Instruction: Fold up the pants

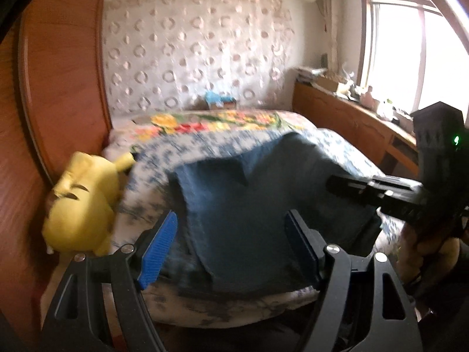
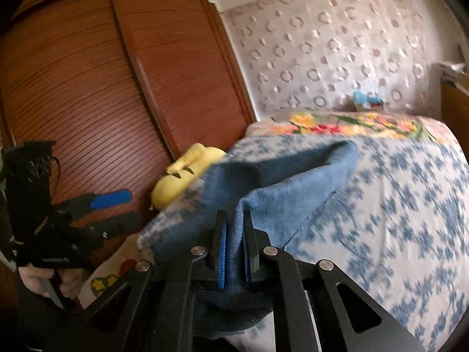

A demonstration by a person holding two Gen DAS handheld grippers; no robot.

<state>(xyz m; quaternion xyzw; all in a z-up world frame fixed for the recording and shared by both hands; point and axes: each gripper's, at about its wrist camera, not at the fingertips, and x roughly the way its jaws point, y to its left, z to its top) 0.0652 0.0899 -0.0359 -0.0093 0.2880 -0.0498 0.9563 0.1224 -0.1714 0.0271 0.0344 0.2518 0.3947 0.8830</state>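
Pants (image 1: pixel 263 214): dark blue denim, lying on the blue-and-white patterned bedspread (image 2: pixel 410 205) at the near end of the bed. Seen from the left wrist, the cloth is partly doubled over, one layer lapping another with a diagonal edge across the top; the fabric looks thick and slightly rumpled. Seen from the right wrist, one edge is lifted off the bed into a raised ridge that slopes down to the bedspread.

Right gripper (image 2: pixel 234 246): fingers closed together on that lifted denim edge, cloth bunched between the pads. Left gripper (image 1: pixel 231 246): fingers spread wide apart, blue pad (image 1: pixel 158 252) on one side, hovering over the near part of the pants, nothing between them.

Surroundings: yellow plush toy (image 1: pixel 85 202) at the bed's left edge, against the wooden wardrobe doors (image 2: pixel 88 82), just beside the pants. Floral blanket (image 1: pixel 211 121) farther up the bed. Small blue item (image 2: pixel 365 98) at the headboard; blurred, cannot identify. Wooden shelf (image 1: pixel 346 111) under the window (image 1: pixel 410 55), cluttered.
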